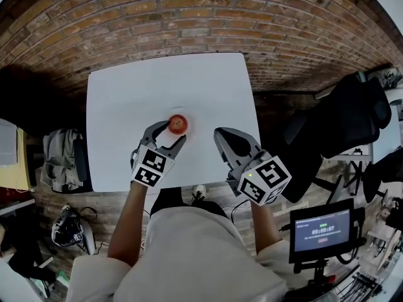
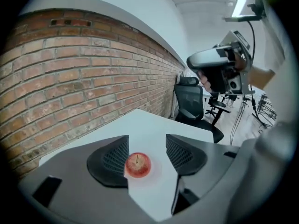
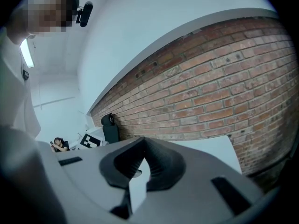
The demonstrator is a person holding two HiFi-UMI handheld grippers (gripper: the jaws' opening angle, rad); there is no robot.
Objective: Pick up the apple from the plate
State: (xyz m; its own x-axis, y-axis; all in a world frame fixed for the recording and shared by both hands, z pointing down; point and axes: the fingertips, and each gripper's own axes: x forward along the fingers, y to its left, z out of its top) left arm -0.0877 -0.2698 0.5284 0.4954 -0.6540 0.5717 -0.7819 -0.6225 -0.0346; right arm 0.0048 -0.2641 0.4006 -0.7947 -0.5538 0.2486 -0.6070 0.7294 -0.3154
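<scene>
A red apple sits on a white plate that barely stands out from the white table. My left gripper is open around the apple, one finger on each side. In the left gripper view the apple lies between the pads, close against the left pad and apart from the right pad. My right gripper hovers over the table's near right part, to the right of the apple, with its jaws shut on nothing. The right gripper view shows its pads meeting.
The table's near edge runs just below both grippers. A black office chair stands to the right and a small monitor at the lower right. Bags and clothing lie on the floor to the left. A brick wall backs the table.
</scene>
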